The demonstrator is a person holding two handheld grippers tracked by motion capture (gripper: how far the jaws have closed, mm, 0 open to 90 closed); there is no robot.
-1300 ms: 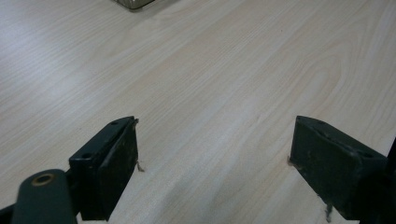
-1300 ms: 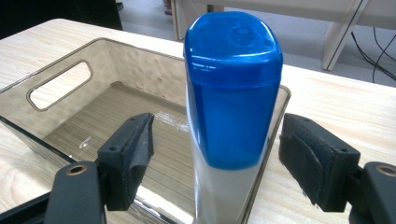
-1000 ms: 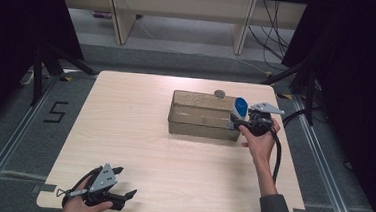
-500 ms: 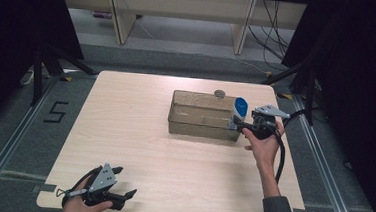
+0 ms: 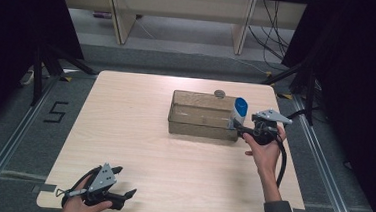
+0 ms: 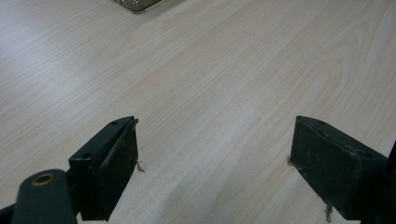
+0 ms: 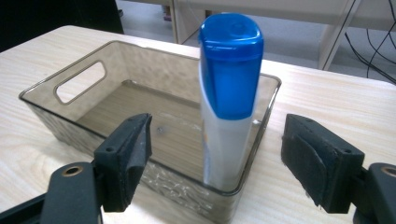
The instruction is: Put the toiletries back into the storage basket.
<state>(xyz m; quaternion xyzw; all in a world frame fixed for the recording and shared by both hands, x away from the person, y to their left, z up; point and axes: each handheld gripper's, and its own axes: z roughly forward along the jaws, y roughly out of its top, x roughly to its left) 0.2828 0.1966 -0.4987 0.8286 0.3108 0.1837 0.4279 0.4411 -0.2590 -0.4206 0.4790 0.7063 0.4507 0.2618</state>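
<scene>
Bottle [image 7: 230, 88] already upright inside bin [image 7: 79, 74] at its near corner; right tongs [image 7: 215, 163] released, straddling without touching. Left tongs [image 6: 215, 163] spread, idle on desk [image 5: 139, 132]. Only withdrawal left, seemingly.

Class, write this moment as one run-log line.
right gripper: open | bottle: upright in bin, unheld | left gripper: open

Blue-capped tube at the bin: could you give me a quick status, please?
Right gripper open, clear of tube. Left gripper open, near table edge. Blue-capped tube upright in smoky bin, leaning at end wall. Nothing in the way.
</scene>
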